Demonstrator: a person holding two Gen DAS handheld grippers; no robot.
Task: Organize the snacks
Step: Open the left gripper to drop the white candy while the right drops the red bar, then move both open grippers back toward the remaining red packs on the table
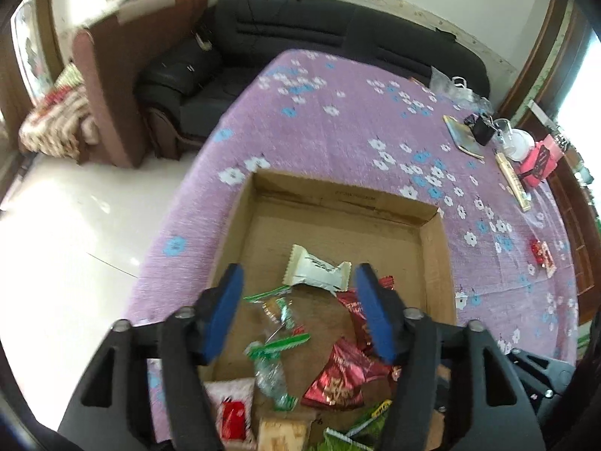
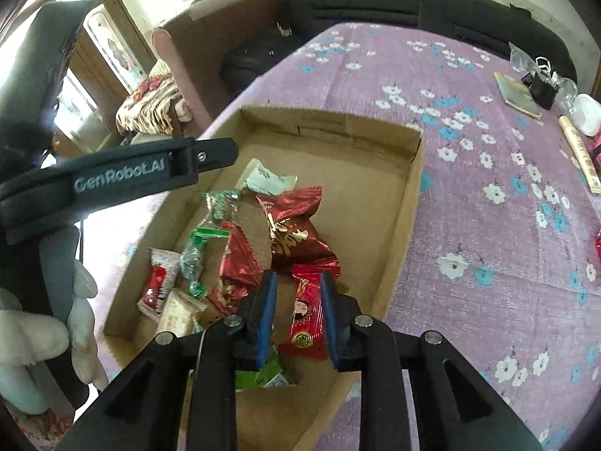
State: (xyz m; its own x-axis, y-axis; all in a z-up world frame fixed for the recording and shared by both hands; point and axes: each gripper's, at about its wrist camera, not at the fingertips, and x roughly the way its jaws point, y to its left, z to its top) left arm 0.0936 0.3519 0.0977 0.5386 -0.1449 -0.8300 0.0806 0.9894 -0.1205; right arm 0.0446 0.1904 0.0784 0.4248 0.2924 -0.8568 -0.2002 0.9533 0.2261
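A shallow cardboard box (image 1: 338,195) (image 2: 413,173) lies on the purple flowered tablecloth and holds several snack packets. My left gripper (image 1: 300,276) hangs open over them, above a white packet (image 1: 315,270) (image 2: 266,180), green-and-clear packets (image 1: 278,342) and red foil packets (image 1: 342,379) (image 2: 296,233); nothing is in its grasp. My right gripper (image 2: 298,280) stands over the box's near part with a small red packet (image 2: 304,315) between its blue pads; a gap shows on the left side, so the pads do not press it. The left tool's black body (image 2: 124,176) crosses the right wrist view, held by a gloved hand (image 2: 22,338).
One red packet (image 1: 542,255) lies loose on the cloth to the right of the box. A book (image 1: 462,137), a black case (image 1: 482,129), a white bowl (image 1: 520,144) and a pink box (image 1: 541,161) crowd the far right edge. A black sofa (image 1: 300,37) stands behind the table.
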